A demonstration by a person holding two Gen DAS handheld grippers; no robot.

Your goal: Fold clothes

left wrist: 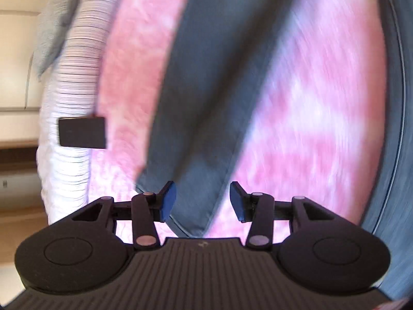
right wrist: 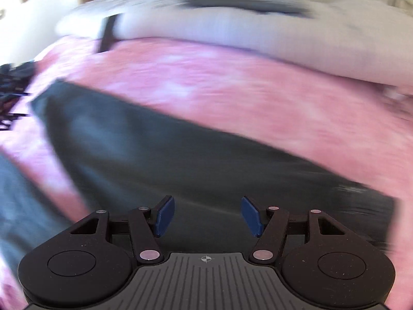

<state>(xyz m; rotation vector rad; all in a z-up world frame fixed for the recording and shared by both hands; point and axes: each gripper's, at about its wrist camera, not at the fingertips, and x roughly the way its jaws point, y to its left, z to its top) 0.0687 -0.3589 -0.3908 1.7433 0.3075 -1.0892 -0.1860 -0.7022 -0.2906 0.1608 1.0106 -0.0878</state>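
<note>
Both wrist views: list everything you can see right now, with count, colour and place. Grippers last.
dark garment: one, dark grey-blue, spread across the pink cover, under both grippers.
pink cover: one, mottled pink and white, bed surface.
striped fabric: one, white with thin dark lines, along the cover's edge.
pale grey cloth: one, beside the striped fabric.
dark rectangular object: one, black, on the striped fabric.
left gripper: open, over the garment's corner.
right gripper: open, over the garment.
</note>
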